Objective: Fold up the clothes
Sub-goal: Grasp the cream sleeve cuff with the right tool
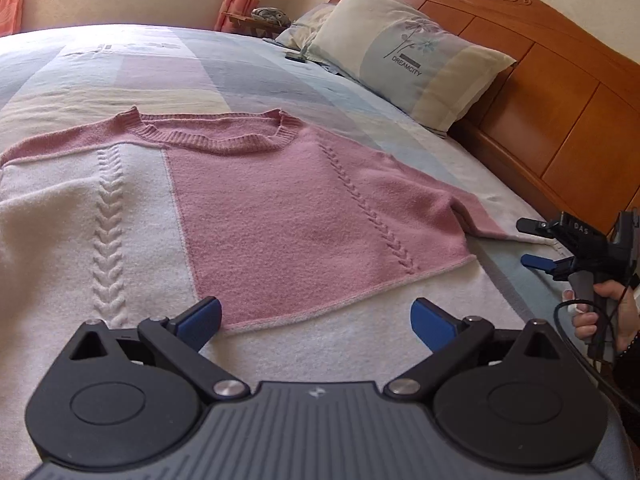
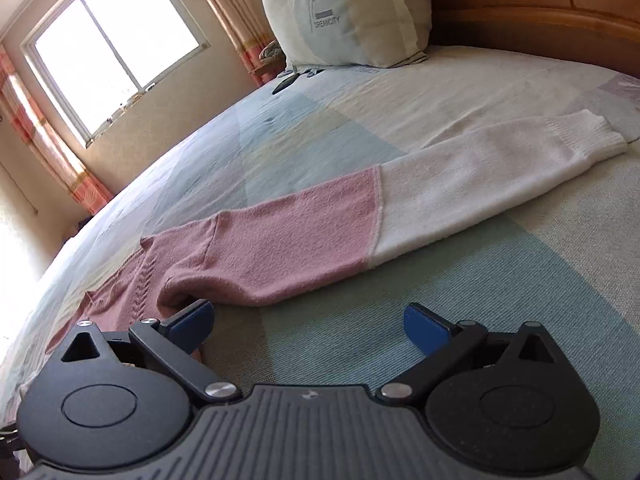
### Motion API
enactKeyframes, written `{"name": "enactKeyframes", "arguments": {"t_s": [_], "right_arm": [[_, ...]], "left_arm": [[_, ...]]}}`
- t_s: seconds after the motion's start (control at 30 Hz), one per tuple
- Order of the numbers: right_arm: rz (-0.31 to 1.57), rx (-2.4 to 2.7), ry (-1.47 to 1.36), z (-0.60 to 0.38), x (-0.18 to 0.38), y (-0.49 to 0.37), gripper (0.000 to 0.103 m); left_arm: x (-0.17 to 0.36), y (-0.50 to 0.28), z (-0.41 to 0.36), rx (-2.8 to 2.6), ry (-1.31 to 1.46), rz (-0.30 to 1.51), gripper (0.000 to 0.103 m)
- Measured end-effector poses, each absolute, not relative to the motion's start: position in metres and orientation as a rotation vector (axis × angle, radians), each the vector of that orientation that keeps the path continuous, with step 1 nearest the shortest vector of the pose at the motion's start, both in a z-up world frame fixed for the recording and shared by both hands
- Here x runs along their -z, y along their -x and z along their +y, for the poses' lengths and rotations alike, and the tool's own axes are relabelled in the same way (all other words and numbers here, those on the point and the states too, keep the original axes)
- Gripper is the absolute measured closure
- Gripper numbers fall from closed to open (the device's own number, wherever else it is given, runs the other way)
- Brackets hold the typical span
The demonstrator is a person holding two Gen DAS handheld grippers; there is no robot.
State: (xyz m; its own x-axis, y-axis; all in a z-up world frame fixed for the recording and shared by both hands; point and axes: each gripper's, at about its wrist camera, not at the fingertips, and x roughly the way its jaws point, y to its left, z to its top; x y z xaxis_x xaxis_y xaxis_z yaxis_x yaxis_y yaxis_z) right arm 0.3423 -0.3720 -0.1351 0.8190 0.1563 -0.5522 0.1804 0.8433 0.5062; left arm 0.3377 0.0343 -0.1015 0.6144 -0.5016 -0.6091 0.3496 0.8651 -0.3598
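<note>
On checked bedspread, pink-white sweater flat, pillow against headboard, both claws spread wide, empty.

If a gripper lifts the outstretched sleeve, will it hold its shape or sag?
The pink and white knitted sweater will probably sag; its sleeve lies limp and flat on the bed. The fuzzy knit likely grips the pads rather than slipping.
</note>
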Motion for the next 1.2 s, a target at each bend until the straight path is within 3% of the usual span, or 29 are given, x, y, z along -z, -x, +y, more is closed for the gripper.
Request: {"name": "enactKeyframes", "arguments": {"t_s": [0.33,0.77,0.87,0.97,1.1,1.2], "right_arm": [[0.458,0.06,-0.797,-0.454,0.152,-0.357,0.0],[0.429,0.151,-0.785,-0.495,0.154,-0.387,0.002],[0.41,0.193,-0.803,-0.505,0.158,-0.384,0.019],[0.427,0.233,-0.808,-0.512,0.161,-0.381,0.042],[0.475,0.277,-0.804,-0.522,0.165,-0.382,0.092],[0.494,0.285,-0.748,-0.523,0.159,-0.39,0.092]], "left_arm": [[0.111,-0.338,0.017,0.484,0.129,0.756,0.002],[0.115,-0.337,0.017,0.495,0.107,0.733,0.001],[0.115,-0.338,0.018,0.496,0.111,0.729,0.001],[0.116,-0.337,0.015,0.493,0.095,0.726,0.001],[0.116,-0.337,0.014,0.491,0.087,0.726,0.001],[0.115,-0.337,0.014,0.49,0.084,0.726,0.001]]}}
